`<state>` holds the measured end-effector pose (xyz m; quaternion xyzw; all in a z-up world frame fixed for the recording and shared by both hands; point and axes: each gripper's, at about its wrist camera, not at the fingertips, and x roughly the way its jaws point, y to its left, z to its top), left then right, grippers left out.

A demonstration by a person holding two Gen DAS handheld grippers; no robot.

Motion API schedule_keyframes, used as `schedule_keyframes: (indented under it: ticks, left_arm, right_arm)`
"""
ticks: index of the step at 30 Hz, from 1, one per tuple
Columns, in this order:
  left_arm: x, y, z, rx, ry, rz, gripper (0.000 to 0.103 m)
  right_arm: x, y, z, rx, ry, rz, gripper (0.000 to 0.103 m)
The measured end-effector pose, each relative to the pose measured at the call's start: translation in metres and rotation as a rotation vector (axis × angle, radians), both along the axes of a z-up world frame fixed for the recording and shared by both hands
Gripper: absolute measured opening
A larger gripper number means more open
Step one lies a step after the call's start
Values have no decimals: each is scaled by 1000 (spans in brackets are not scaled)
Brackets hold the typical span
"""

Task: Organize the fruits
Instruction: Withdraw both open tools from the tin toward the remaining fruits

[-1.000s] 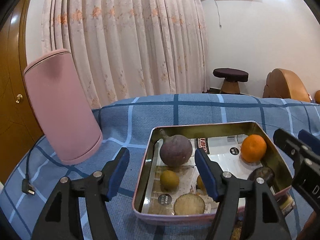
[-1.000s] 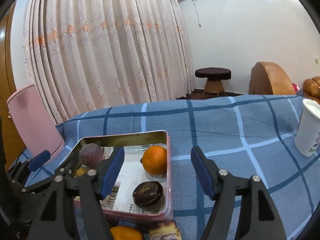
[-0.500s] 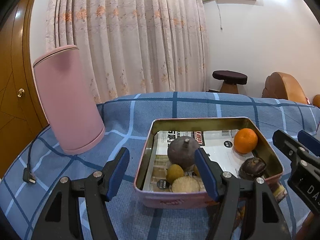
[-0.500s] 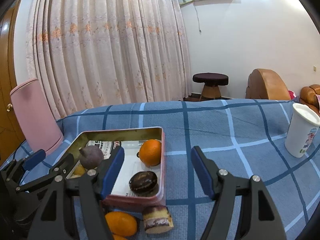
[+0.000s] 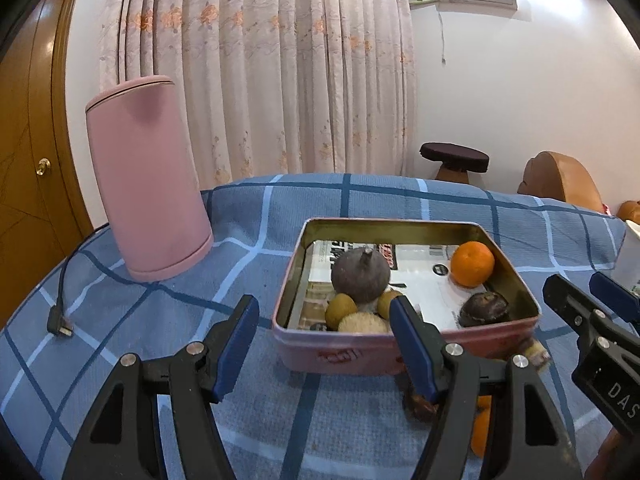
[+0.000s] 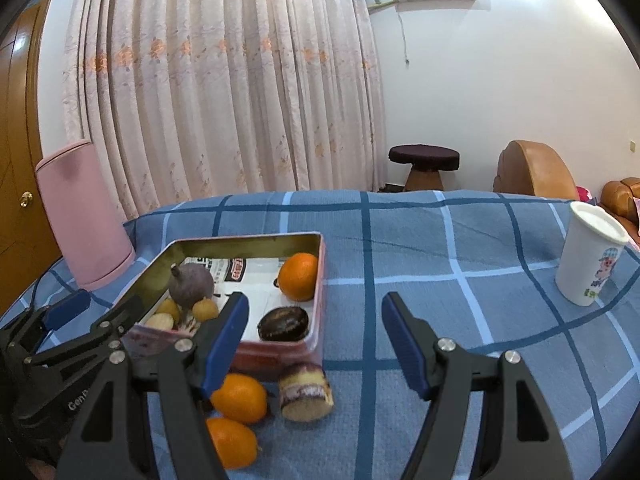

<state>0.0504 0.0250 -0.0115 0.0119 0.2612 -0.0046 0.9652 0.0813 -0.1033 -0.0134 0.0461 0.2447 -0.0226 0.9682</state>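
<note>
Both tools have drawn back from the tin (image 6: 320,280), exposing two oranges (image 6: 239,398) loose on the desk at my right tool's (image 6: 314,340) seven o'clock. Left tool (image 5: 324,336) and right gape wide, empty. Next: lower onto the nearer orange, I judge.

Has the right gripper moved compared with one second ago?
Yes. The right gripper has pulled back from the pink metal tin; two oranges now show before it.
</note>
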Motion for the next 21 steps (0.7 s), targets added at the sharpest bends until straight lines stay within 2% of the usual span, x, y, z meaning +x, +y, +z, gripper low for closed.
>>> schedule_keyframes:
  ticks: [5,14,21]
  left_arm:
    - [-11,4,-1,-28,19,-15,69]
    - [-33,5,-9,-72,86,-60,69]
    - [-49,2,-17,-81,162,-100,69]
  right_arm:
    - [-12,-6,-1,-7,9,-11,72]
    - [-32,-32,-8,14,83,-54,72]
    - [-44,-40,-14,42,148,-1,72]
